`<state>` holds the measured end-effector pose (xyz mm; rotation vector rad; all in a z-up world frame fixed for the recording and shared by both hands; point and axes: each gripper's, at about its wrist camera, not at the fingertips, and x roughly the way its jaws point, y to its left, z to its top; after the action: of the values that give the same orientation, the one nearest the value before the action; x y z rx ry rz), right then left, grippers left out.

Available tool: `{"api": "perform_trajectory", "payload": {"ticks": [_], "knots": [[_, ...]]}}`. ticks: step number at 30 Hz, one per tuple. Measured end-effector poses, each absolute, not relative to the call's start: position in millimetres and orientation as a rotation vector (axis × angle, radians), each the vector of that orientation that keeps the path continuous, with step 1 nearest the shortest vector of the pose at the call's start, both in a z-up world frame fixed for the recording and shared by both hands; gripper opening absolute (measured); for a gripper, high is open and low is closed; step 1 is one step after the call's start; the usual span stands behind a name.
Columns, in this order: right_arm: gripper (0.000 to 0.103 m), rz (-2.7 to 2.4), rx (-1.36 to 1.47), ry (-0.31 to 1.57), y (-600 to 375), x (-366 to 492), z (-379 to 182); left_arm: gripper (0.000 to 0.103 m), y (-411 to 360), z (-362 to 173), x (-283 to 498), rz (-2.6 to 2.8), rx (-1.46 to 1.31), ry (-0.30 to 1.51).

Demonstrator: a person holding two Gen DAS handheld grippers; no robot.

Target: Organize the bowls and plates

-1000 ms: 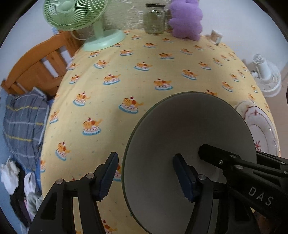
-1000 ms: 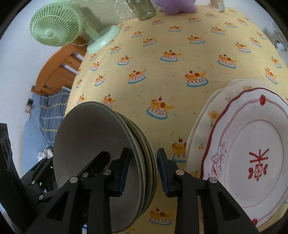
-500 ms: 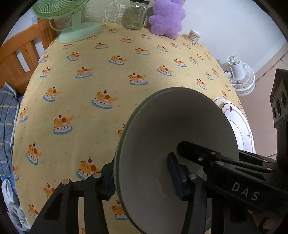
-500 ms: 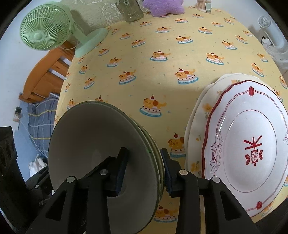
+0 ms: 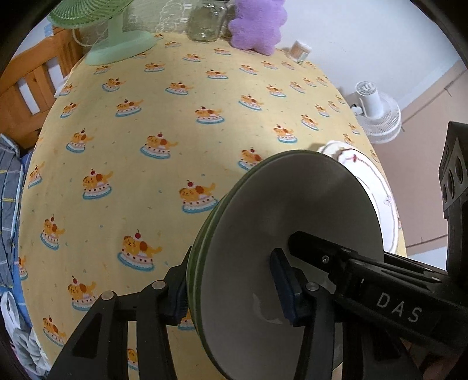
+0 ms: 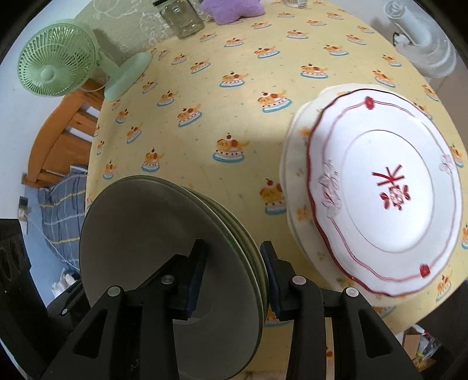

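A stack of grey-green bowls (image 5: 292,222) is held tilted on edge above the near part of the yellow tablecloth; it also shows in the right wrist view (image 6: 163,233). My left gripper (image 5: 231,292) is shut on the stack's rim, one pad inside and one outside. My right gripper (image 6: 234,277) is shut on the same stack from the other side. A white plate with red trim (image 6: 386,190) lies on a cream plate (image 6: 295,163) at the right; its edge shows in the left wrist view (image 5: 377,187).
A green desk fan (image 6: 58,61), a glass jar (image 6: 182,19), a purple plush (image 6: 231,8) and a small cup (image 5: 299,51) stand at the table's far side. A wooden chair (image 5: 26,87) is at the left. A white floor fan (image 5: 377,114) stands beyond the right edge.
My left gripper closed from open onto the bowl stack's rim. Both grippers and the stack shifted toward the plates, which look larger in the right wrist view.
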<state>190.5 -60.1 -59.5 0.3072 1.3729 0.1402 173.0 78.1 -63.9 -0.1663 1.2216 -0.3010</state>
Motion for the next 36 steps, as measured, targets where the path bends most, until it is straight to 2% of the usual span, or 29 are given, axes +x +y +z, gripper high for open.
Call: {"api": "perform_trajectory", "payload": {"ticks": [19,36], "knots": [[0.041,0.281,0.289,1.313,-119.9,189.0,-13.8,0.049,13.7,-14.2,157.2,-0.174,-0.172,1.127],[0.041,0.323,0.218,1.321,-206.0,207.6,-11.6,0.049,-69.1,-20.8,167.5,-0.136,-0.242,1.121]]}}
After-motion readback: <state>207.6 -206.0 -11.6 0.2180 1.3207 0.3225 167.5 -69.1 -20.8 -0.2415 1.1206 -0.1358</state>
